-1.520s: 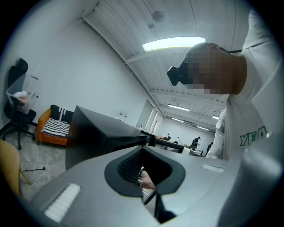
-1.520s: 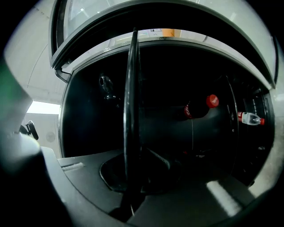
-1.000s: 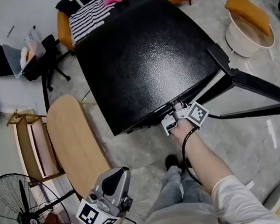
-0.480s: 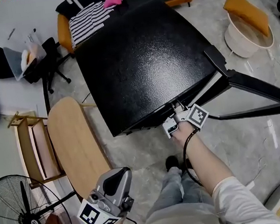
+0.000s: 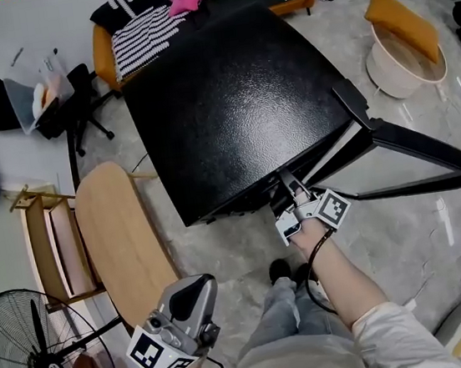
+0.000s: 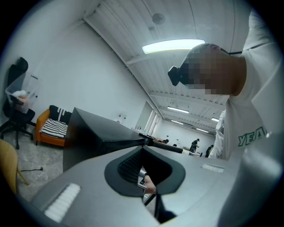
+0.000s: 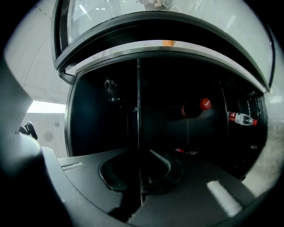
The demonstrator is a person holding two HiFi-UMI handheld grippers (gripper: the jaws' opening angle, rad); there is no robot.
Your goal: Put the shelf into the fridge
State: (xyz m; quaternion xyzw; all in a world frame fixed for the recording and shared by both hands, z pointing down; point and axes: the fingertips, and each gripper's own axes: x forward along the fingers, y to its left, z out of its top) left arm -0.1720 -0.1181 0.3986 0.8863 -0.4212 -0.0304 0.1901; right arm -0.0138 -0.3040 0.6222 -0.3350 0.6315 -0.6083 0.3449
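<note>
The black fridge [image 5: 237, 102] fills the middle of the head view, its door [image 5: 429, 153] swung open to the right. At the fridge's open front, my right gripper [image 5: 289, 190] is shut on the shelf. In the right gripper view the shelf [image 7: 138, 106] shows edge-on as a thin dark vertical line that runs between the jaws of the right gripper [image 7: 140, 173] into the dark fridge interior [image 7: 102, 119]. My left gripper [image 5: 190, 292] hangs low by my left side, shut and holding nothing. In its own view the left gripper [image 6: 144, 177] faces the fridge from the side.
Inside the fridge lie a red-capped bottle [image 7: 198, 106] and a clear bottle [image 7: 242, 118] at the right. An oval wooden table [image 5: 119, 236], a wooden rack [image 5: 49, 245] and a fan [image 5: 33, 348] stand on the left. A striped sofa [image 5: 150, 21] sits behind the fridge.
My right gripper has drawn back a little from the fridge front towards me, still shut on the shelf. The left gripper has stayed where it was.
</note>
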